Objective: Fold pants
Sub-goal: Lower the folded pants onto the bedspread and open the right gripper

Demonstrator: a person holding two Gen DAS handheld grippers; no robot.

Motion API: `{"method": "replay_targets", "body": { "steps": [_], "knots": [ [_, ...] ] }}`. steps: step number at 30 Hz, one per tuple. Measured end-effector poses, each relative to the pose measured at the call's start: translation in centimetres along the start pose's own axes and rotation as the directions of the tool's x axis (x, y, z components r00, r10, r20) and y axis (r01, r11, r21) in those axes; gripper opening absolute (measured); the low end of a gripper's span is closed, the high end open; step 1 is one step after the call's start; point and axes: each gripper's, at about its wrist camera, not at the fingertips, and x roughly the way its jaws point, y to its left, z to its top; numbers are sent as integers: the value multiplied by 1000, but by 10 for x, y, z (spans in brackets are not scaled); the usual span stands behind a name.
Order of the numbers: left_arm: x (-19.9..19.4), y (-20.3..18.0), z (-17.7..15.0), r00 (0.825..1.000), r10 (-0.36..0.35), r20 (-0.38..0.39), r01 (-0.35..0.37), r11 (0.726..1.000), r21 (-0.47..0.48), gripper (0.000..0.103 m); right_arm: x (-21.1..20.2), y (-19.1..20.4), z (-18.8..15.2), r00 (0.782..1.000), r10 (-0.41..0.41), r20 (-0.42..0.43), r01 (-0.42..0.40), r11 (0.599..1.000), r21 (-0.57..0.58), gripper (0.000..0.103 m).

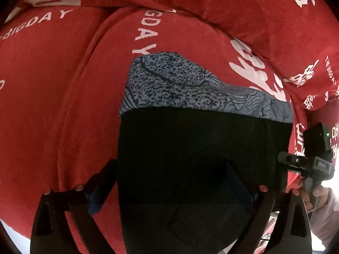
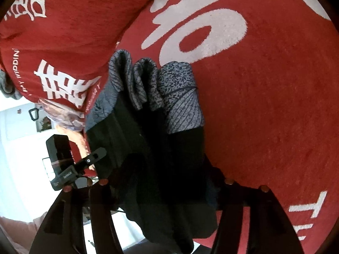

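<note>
Where pants (image 1: 203,148) hang, red printed blanket (image 1: 53,105), white wall (image 2: 19,148)

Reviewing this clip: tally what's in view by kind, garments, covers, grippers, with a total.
Pants (black, grey patterned cuffs): 1
Red bed cover with white lettering: 1
Grippers: 2, left gripper and right gripper, each at an edge of the pants; whether the jaws are clamped cannot be told.
Total: 4
</note>
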Motion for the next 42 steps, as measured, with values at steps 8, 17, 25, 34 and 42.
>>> {"method": "replay_targets", "body": {
  "steps": [8,17,25,34,42],
  "knots": [
    [-21,-2,-10,990,143,6,-143,990,20,99,-9,24,-6,989,-145,12,145,989,4,71],
    [-42,-14,-36,958,288,-5,-287,955,69,99,-22,48,-29,958,-285,20,285,958,-2,76],
    [-56,-49,-68,929,367,-41,-355,918,179,99,-31,79,-53,916,-399,50,400,916,-13,80],
    [-92,-81,-79,933,359,-12,-341,895,286,100,-57,127,-84,895,-425,136,430,903,-11,84],
    [-103,-95,-76,940,340,0,-318,880,352,102,-81,149,-110,852,-470,232,476,879,31,95]
  ]
}}
